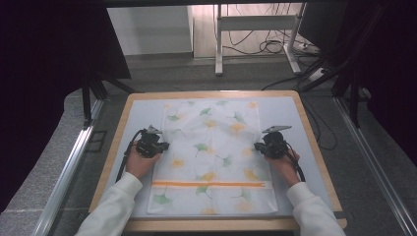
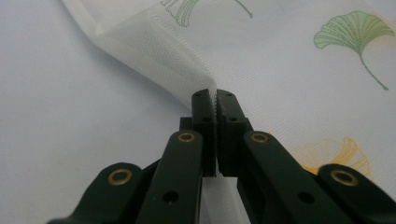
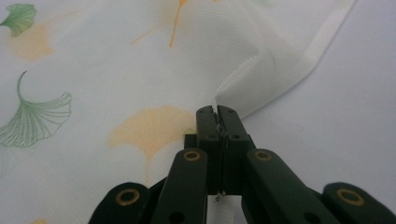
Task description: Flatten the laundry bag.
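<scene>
Flat on the pale surface (image 1: 305,147), a white leaf-printed mesh bag (image 1: 211,157), its left edge pinched in the closed left tongs (image 1: 164,146) and its right edge in the closed right tongs (image 1: 256,146).

Both of the person's forearms are covered by long white sleeves (image 1: 115,204) that end at the wrists. The left tool (image 1: 164,145) and the right tool (image 1: 256,146) are compact black blocks, each topped by a grey three-cornered plate and trailing a black cable. Seen close, each has flat matte-black linkage arms with brass-ringed pivot holes, plain screw holes, and ridged inner pad faces
</scene>
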`<state>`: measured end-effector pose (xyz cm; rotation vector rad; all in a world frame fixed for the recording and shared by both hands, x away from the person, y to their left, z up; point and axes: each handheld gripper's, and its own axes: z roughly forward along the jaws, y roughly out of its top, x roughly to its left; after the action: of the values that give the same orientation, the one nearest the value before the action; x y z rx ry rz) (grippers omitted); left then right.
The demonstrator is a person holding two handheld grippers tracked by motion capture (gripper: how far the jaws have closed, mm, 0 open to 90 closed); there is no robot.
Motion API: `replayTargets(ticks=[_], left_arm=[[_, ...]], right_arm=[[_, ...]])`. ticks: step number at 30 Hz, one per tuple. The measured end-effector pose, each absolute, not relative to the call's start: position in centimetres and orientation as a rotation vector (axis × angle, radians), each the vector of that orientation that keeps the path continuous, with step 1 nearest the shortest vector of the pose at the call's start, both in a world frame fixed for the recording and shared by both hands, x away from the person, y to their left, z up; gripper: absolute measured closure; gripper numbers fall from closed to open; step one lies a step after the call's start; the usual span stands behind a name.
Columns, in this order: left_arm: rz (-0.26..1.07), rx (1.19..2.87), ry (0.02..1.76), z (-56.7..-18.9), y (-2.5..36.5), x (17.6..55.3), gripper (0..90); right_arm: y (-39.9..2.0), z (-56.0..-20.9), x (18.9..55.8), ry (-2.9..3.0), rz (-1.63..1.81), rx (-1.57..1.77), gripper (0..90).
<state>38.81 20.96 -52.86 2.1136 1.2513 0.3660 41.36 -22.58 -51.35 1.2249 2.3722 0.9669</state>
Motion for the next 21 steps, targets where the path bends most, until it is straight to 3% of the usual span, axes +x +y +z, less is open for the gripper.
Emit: replayTargets(ticks=[9,11,13,17,21], left_arm=[[0.351,2.102,1.253,-52.8,21.2,38.7,88.1],[0.364,2.099,1.261,-52.8,21.2,38.6,85.5],[0.388,2.076,1.273,-52.5,21.2,38.3,73.2],[0.407,2.014,1.254,-51.3,21.3,37.3,49.0],[0.405,1.998,1.195,-50.2,20.6,35.9,38.1]], right_arm=[[-22.7,-51.6,41.4,2.369,0.976,1.226,87.5],[-22.6,-51.5,41.3,2.359,0.959,1.222,79.9],[-22.6,-51.2,41.1,2.333,0.926,1.208,65.7],[-23.3,-50.2,40.0,2.314,0.969,1.208,55.2],[-24.1,-49.4,38.4,2.327,1.012,1.195,50.6]])
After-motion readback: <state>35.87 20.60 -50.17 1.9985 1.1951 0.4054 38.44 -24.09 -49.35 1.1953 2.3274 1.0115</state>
